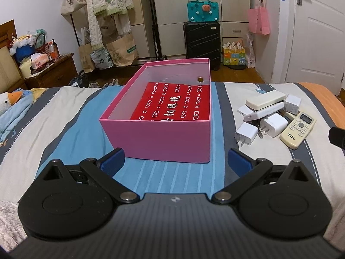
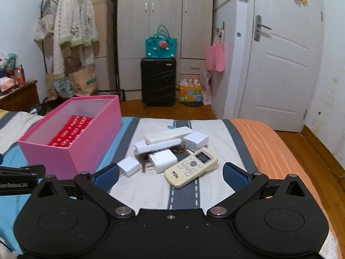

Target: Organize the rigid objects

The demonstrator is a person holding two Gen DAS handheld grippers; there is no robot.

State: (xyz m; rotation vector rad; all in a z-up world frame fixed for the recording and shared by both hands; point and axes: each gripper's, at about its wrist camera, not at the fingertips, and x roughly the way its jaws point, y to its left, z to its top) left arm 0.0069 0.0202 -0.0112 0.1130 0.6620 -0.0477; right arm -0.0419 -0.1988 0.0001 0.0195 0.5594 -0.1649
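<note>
An open pink box [image 1: 163, 138] [image 2: 71, 149] stands on the bed with a red patterned cloth [image 1: 174, 104] lying flat inside. To its right lies a pile of rigid things: a cream TCL remote [image 1: 298, 129] [image 2: 190, 168], white plug adapters [image 1: 246, 132] [image 2: 128, 166], a white power bank [image 1: 266, 100] [image 2: 168, 135] and other white chargers. My left gripper [image 1: 175, 161] is open and empty just in front of the box. My right gripper [image 2: 171, 176] is open and empty, just in front of the remote.
The bed has a striped blue, grey, white and orange cover [image 2: 258, 142]. A duck plush [image 1: 10, 101] lies at the left. Beyond the bed stand a black suitcase [image 1: 202, 43], wardrobe, clothes rack and a white door [image 2: 280, 64].
</note>
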